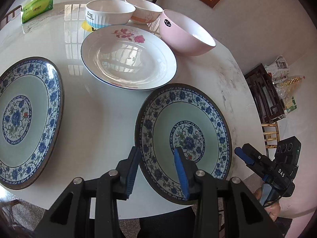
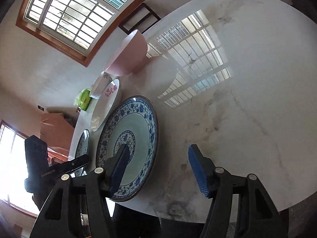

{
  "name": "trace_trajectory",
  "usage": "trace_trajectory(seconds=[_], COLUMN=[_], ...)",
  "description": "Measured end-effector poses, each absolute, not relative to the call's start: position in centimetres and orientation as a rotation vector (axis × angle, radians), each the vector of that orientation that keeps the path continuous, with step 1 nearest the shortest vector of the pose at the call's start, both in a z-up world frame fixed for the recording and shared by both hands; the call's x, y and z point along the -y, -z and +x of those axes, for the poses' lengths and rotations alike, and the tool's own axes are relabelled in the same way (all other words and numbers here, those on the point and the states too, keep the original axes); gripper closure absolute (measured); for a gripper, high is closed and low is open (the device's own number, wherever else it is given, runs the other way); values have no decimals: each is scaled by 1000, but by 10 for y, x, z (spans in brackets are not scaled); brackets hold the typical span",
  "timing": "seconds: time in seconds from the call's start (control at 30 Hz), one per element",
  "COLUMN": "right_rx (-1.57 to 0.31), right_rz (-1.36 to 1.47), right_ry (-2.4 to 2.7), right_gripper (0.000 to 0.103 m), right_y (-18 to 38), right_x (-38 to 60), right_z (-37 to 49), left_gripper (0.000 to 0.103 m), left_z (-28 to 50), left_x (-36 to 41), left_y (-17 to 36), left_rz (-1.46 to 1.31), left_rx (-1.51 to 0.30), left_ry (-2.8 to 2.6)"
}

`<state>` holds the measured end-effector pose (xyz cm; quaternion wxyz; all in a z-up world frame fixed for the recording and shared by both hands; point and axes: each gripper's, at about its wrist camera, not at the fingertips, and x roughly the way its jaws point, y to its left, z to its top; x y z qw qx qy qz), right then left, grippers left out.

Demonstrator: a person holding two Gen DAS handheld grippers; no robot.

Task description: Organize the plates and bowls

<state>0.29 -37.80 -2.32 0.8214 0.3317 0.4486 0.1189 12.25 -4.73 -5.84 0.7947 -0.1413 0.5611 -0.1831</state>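
Although both grippers are brought close to the dishes, nothing is seen to be stacked yet, so the task is judged to be at or near its start. Three plates lie singly on the counter (image 1: 223,79): a blue-patterned plate (image 1: 186,138) at the near edge, a second blue-patterned plate (image 1: 27,119) well apart to its left, and a white rose plate (image 1: 128,57) just behind them. Beyond that plate, three bowls are grouped but not nested: a pink bowl (image 1: 184,33), a rabbit bowl (image 1: 144,11) and a white ribbed bowl (image 1: 109,12). A green tissue pack (image 1: 37,6) is left at the far corner.

The left gripper (image 1: 158,170) is held over the near rim of the near plate, its fingers (image 1: 181,170) parted on either side of the rim; whether the pads press on it cannot be told, though no grip is evident. The right gripper (image 2: 158,170) is held with its fingers well apart and nothing between them, one over the plate's right rim, the other over bare counter.

Gathering the plates into one pile and nesting the bowls is judged to be all still left.
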Motion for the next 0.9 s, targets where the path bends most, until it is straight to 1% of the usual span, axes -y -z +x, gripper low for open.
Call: trace_trajectory(seconds=[0.2,0.57,0.63,0.8,0.83,0.87,0.9], right_rx=[-958,-985,-988,-1002,-1003,-1004,-1005], right_rz=[718,728,725,711,706,705,705], right_ry=[-283,-321,-326,-344,-346,-348,-349], right_gripper=[43,43,45,56,57,58,62], right_y=[25,33,34,37,38,38,39], right_x=[378,373,372,366,365,365,365], right_z=[14,29,30,35,35,36,37], left_gripper=[66,66,66,66,67,70,74], left_z=[130,136,135,133,133,132,132], left_x=[38,41,41,48,49,51,53], left_y=[65,77,76,78,80,80,81], left_rz=[-354,-339,-334,-307,-309,-305,-292], left_rx=[-1220,-1253,-1246,-1251,-1253,-1246,-1249], left_ry=[358,336,329,330,333,333,330])
